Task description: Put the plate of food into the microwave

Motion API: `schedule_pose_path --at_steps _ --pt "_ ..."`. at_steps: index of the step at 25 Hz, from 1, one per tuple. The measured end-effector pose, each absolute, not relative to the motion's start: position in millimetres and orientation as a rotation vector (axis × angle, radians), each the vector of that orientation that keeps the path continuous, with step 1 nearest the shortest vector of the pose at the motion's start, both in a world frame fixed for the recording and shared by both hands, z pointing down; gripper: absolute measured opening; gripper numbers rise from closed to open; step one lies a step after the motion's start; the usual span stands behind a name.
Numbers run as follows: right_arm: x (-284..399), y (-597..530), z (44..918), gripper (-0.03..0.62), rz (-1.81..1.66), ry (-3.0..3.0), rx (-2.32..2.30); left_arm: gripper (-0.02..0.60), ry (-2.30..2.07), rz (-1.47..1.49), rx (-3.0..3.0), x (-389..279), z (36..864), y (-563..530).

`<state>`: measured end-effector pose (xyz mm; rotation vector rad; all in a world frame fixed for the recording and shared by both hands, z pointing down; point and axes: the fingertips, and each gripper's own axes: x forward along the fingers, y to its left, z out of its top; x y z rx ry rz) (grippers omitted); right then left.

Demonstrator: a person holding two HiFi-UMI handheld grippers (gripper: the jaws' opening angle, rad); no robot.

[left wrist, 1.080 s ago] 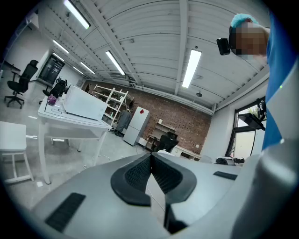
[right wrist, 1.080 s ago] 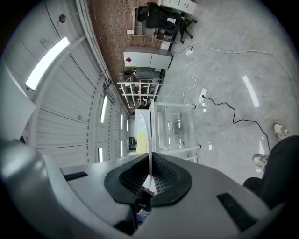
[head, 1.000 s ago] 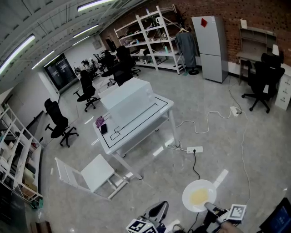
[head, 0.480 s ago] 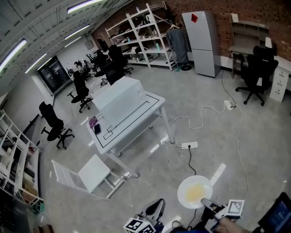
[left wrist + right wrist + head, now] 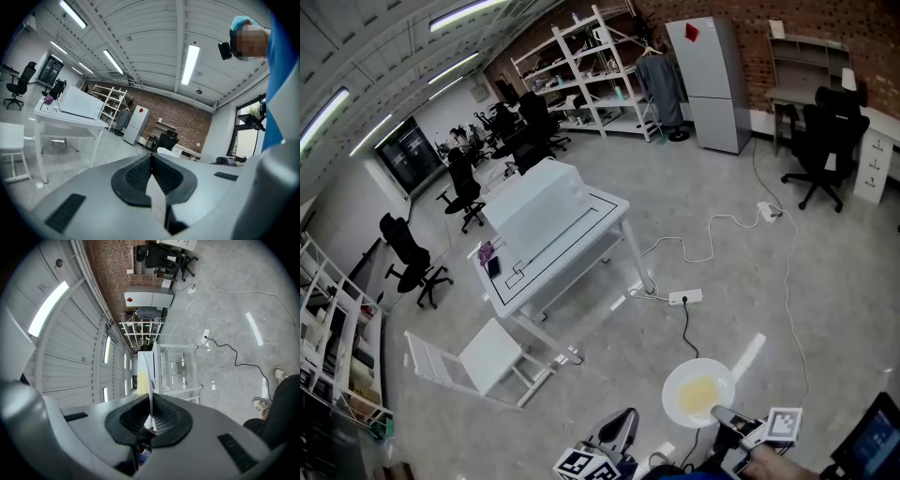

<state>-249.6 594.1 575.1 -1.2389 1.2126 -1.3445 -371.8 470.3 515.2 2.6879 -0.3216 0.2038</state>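
Observation:
A white plate (image 5: 698, 394) with yellow food hangs over the floor at the bottom of the head view. My right gripper (image 5: 724, 415) is shut on its near rim. In the right gripper view the plate (image 5: 149, 376) shows edge-on between the shut jaws of that gripper (image 5: 151, 405). The white microwave (image 5: 539, 202) stands on a white table (image 5: 567, 248) a few steps ahead, also seen as the microwave (image 5: 79, 101) in the left gripper view. My left gripper (image 5: 617, 436) is at the bottom edge, and the left gripper (image 5: 151, 158) is shut with nothing in it.
A white chair (image 5: 483, 361) stands at the table's near corner. A power strip (image 5: 686, 297) and cables lie on the floor between me and the table. Small items (image 5: 487, 258) sit on the table's near end. A fridge (image 5: 708, 84), shelves and office chairs line the room.
The whole scene has slid left and down in the head view, so the table and microwave look a little nearer. The plate stays in my right gripper and has drifted slightly left.

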Motion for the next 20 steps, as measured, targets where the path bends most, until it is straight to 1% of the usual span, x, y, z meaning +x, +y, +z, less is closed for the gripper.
schedule_pose_path --at_steps 11,20 --pt "-224 611 582 0.009 -1.373 1.21 -1.234 0.003 -0.366 0.201 2.684 -352 520 489" --pt "-203 580 589 0.009 -1.373 1.199 -1.262 0.003 -0.374 0.194 2.673 -335 527 450"
